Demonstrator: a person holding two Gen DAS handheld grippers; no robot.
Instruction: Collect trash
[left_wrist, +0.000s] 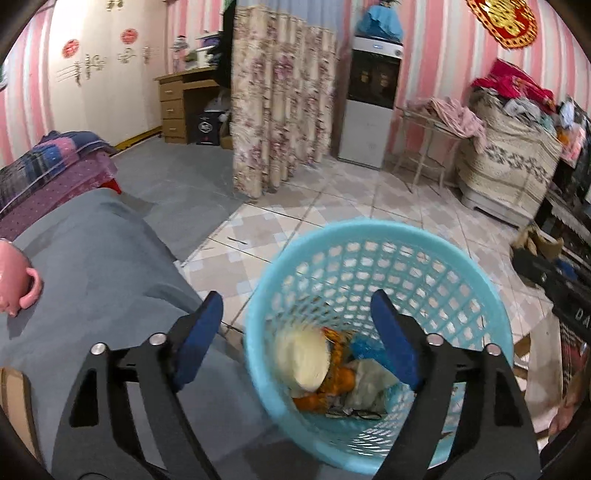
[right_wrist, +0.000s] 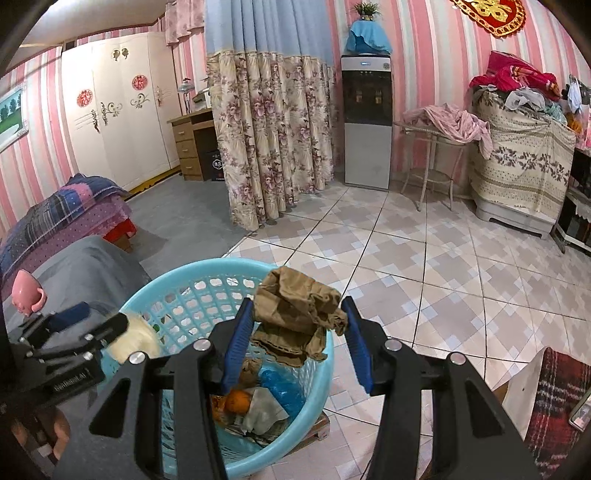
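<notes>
- The right gripper (right_wrist: 297, 332) hangs over the blue mesh basket (right_wrist: 321, 373), its blue pads spread wide with a crumpled brown paper wad (right_wrist: 301, 317) between them; whether the pads touch it cannot be told (it looks released).
- The left gripper (left_wrist: 295, 343), jaws parted and empty, hovers above the same basket; a pale cream lump (left_wrist: 306, 363), blurred, lies below it among orange peel (left_wrist: 343, 378).
- The step in hand appears to be the drop; next, fetching more trash.
</notes>
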